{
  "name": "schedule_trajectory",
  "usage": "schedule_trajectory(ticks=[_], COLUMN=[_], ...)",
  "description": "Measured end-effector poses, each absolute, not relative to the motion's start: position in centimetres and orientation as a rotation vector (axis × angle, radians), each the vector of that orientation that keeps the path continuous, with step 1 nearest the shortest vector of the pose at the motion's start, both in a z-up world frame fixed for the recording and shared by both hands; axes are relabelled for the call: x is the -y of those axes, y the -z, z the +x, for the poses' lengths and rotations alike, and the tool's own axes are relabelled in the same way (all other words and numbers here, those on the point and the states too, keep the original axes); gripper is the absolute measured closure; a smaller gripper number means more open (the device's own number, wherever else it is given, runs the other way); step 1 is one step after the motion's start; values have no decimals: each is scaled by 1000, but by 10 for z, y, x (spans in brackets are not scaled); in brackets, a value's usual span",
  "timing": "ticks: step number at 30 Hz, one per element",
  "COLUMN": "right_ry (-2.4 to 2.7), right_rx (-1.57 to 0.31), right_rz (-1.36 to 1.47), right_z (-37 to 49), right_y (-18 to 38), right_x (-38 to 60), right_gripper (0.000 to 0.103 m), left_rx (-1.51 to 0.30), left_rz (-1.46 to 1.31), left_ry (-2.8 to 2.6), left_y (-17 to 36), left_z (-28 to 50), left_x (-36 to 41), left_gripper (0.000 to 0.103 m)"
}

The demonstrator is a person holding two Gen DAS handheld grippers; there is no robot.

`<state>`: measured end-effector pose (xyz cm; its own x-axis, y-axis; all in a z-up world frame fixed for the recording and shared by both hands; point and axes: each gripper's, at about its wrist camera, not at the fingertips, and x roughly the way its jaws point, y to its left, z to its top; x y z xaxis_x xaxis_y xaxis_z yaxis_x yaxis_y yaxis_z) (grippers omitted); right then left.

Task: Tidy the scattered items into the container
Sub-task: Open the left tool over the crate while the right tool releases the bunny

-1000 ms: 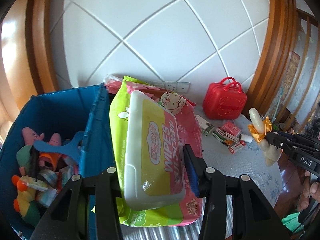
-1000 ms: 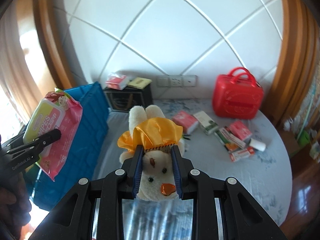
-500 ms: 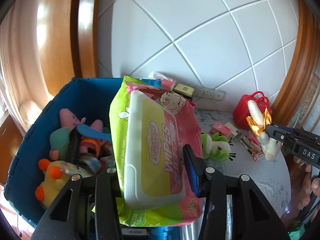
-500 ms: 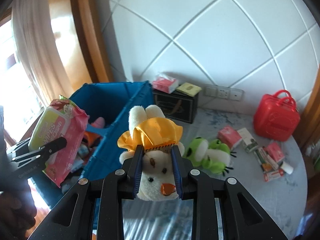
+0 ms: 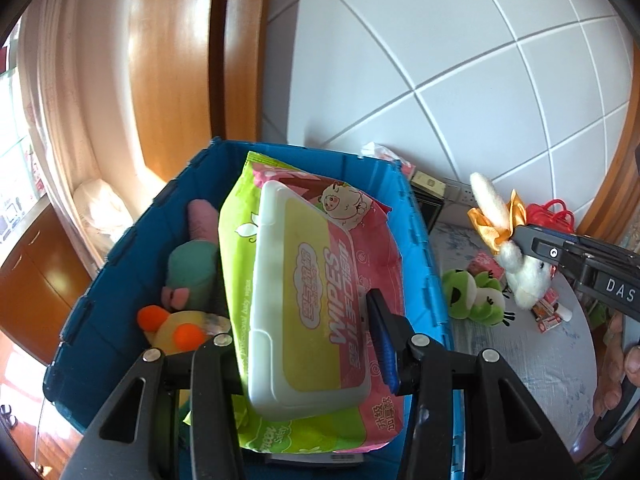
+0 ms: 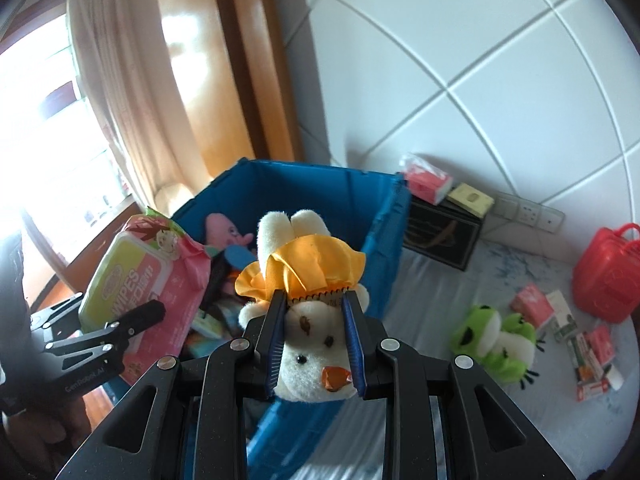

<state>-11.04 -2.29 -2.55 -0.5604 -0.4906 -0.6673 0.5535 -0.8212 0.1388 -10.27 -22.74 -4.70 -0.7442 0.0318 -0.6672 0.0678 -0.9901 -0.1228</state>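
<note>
1. My left tool (image 5: 304, 344) is clamped across a pack of wipes (image 5: 312, 296), held above the open blue bin (image 5: 420, 240); my right tool (image 6: 314, 344) is clamped on the head of a white plush rabbit (image 6: 308, 320) with an orange bow, hanging over the bin's near right wall.
2. What could go wrong: the pack is soft and gripped near one end, so I judge it could sag or slide out crooked and catch on the bin rim. The bin already holds toys, including a pink starfish (image 6: 222, 230), so the pack may perch on top.
3. The rabbit sits close to the wall edge; let go here and it could tumble onto the desk (image 6: 440, 288) beside the green frog (image 6: 494, 336).
4. The two tools are near each other over the bin and could knock together.
5. The pack's long axis runs away from me along the fingers, lid face up, far end pointing toward the bin's back wall. The rabbit's ears point away, face toward me.
</note>
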Motion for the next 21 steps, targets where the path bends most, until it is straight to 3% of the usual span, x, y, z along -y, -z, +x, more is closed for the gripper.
schedule_trajectory(ticks=[21], right_ry=[2196], right_rx=[-181], right_rz=[920], right_z=[-95], right_y=[27], right_x=[120], right_gripper=[76], left_rx=[-237], left_rz=[1032], left_ry=[2771], left_y=[43], left_z=[-88], left_x=[308], left_gripper=[59])
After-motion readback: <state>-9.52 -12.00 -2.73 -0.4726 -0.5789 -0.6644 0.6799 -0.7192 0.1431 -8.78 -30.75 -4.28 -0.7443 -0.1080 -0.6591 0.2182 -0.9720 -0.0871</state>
